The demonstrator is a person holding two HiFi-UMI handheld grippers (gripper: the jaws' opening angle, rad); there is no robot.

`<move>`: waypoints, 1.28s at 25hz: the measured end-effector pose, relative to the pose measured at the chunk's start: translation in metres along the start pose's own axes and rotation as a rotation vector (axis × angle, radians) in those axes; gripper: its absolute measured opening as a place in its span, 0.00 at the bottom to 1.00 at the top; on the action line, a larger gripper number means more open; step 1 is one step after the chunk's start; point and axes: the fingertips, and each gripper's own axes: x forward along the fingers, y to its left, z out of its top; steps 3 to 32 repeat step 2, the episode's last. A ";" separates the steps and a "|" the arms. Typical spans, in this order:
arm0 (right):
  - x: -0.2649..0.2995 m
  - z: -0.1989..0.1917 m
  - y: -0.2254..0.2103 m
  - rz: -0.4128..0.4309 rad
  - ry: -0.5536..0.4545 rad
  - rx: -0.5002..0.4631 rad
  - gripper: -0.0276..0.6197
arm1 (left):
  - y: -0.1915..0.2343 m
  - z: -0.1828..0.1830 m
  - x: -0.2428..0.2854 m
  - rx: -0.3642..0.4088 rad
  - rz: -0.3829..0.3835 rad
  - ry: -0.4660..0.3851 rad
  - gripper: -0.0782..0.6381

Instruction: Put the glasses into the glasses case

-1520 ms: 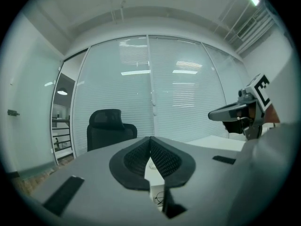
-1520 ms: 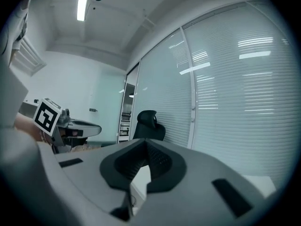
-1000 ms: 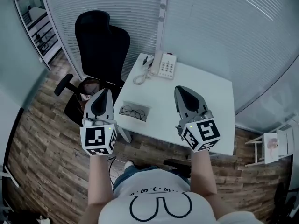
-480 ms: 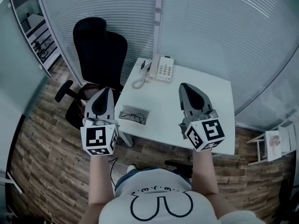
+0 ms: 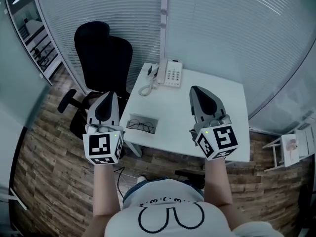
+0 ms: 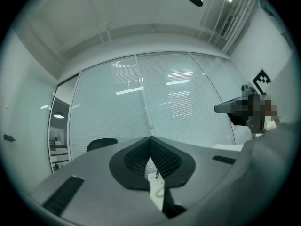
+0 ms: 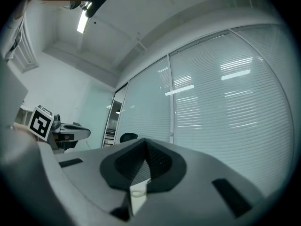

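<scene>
Left gripper [image 5: 109, 95], right gripper [image 5: 194, 89] rose; glasses [image 5: 140, 126] lie left-to-right.

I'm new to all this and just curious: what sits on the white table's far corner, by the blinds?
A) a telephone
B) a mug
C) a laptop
A: a white telephone with keypad and coiled cord sits at the far left corner of the table.

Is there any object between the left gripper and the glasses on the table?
Nothing visible does. The glasses lie uncovered on a grey rectangle near the table's left front edge. In the head view they are just right of the left gripper, whose jaws are shut and empty. The telephone stands apart at the far edge.
</scene>
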 end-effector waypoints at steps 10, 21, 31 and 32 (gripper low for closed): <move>0.001 0.004 0.000 -0.002 -0.008 -0.011 0.06 | 0.002 0.004 0.001 0.006 -0.001 -0.008 0.13; 0.001 0.004 0.000 -0.002 -0.008 -0.011 0.06 | 0.002 0.004 0.001 0.006 -0.001 -0.008 0.13; 0.001 0.004 0.000 -0.002 -0.008 -0.011 0.06 | 0.002 0.004 0.001 0.006 -0.001 -0.008 0.13; 0.001 0.004 0.000 -0.002 -0.008 -0.011 0.06 | 0.002 0.004 0.001 0.006 -0.001 -0.008 0.13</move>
